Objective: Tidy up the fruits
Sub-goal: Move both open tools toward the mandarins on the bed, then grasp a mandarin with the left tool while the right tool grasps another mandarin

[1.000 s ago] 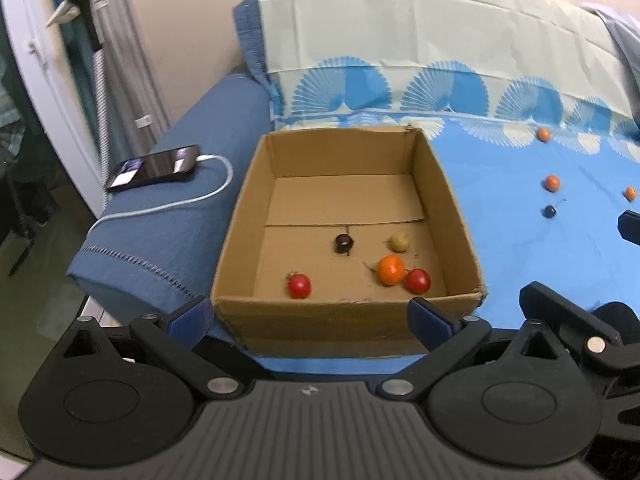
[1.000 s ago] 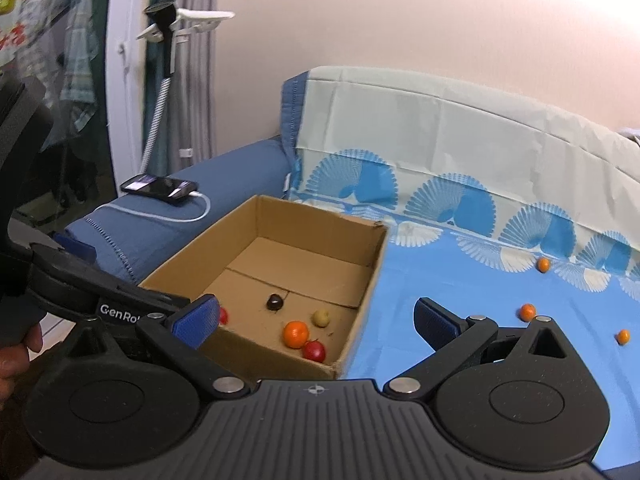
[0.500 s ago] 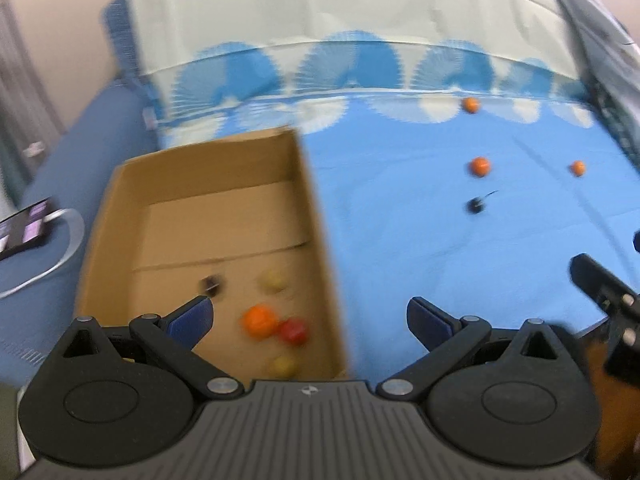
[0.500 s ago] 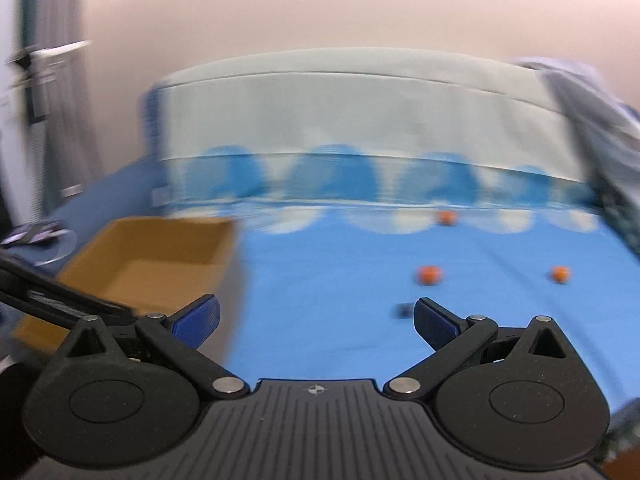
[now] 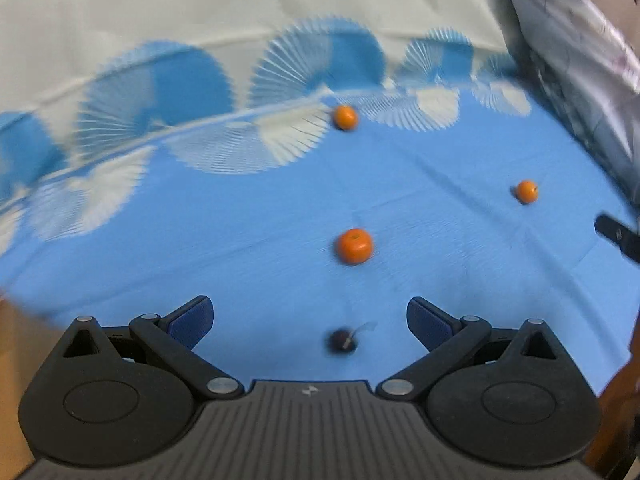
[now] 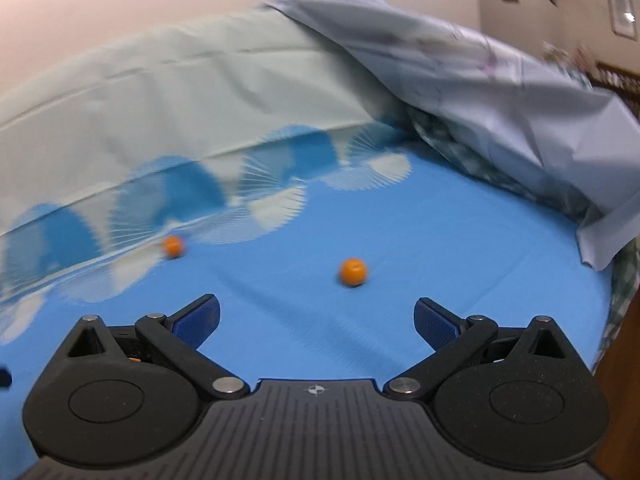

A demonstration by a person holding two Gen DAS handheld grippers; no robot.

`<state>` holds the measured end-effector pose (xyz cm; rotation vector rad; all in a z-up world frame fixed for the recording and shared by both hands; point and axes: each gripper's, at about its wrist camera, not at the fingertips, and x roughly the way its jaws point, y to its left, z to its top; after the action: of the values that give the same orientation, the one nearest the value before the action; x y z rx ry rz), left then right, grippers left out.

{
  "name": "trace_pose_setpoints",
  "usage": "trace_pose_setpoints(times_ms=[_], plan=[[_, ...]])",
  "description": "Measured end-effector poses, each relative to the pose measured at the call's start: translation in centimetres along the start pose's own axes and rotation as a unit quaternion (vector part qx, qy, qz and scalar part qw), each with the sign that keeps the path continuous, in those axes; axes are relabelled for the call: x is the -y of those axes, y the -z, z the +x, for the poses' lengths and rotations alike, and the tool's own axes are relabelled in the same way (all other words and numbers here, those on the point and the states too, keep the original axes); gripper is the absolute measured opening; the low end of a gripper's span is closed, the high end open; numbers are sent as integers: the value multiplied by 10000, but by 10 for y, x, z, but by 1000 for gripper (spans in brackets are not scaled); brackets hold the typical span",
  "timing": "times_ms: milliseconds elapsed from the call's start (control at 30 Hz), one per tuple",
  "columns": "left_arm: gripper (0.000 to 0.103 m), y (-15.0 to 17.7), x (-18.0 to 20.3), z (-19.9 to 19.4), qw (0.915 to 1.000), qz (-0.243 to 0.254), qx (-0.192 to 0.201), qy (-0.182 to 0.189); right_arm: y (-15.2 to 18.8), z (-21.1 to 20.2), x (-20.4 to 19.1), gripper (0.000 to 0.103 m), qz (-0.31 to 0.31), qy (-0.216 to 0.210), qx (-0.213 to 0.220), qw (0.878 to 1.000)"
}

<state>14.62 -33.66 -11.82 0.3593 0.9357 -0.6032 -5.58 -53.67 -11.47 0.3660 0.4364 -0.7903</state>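
My left gripper (image 5: 310,320) is open above the blue sheet (image 5: 240,240). A dark cherry with a stem (image 5: 342,340) lies between its fingers, untouched. Ahead of it sits an orange fruit (image 5: 354,245); a second one (image 5: 345,117) lies by the patterned border and a third (image 5: 527,191) to the right. My right gripper (image 6: 316,318) is also open and holds nothing. In its view one orange fruit (image 6: 353,271) lies just ahead and another (image 6: 173,246) is further left. The cardboard box shows only as a brown sliver (image 5: 10,328) at the left edge.
A grey-blue quilt (image 6: 480,92) is bunched along the right side of the bed. The pale green sheet (image 5: 200,20) rises at the back. The tip of the other gripper (image 5: 618,236) enters the left wrist view at the right edge. The bed edge (image 6: 616,320) drops off at right.
Both grippers swung right, away from the cardboard box, and closer to the loose fruit on the sheet. The cherry now lies between the left fingers. Both stayed open.
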Motion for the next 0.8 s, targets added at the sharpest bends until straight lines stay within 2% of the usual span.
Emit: trace_pose_setpoints(times_ms=[200, 367, 500, 567, 700, 733, 767, 800], plan=[[103, -27, 21, 97, 9988, 152, -430, 198, -6, 123, 19, 102, 177, 359, -288, 9988], [103, -34, 23, 151, 9975, 141, -678, 148, 2, 194, 20, 102, 115, 614, -500, 9968], [103, -36, 23, 179, 9963, 200, -829, 99, 12, 227, 17, 102, -142, 712, -648, 9953], [103, -36, 23, 179, 9974, 194, -694, 63, 17, 231, 10, 102, -467, 826, -493, 9943], [102, -36, 22, 178, 9972, 196, -714, 42, 14, 234, 11, 102, -402, 799, -479, 9948], [98, -38, 22, 177, 9972, 149, -732, -12, 14, 233, 10, 97, -428, 784, -459, 9949], [79, -40, 21, 172, 9978, 58, -664, 8, 14, 228, 9, 74, -511, 802, -355, 9948], [44, -40, 21, 165, 9983, 27, -579, 97, 14, 224, 7, 40, -589, 761, -285, 9949]])
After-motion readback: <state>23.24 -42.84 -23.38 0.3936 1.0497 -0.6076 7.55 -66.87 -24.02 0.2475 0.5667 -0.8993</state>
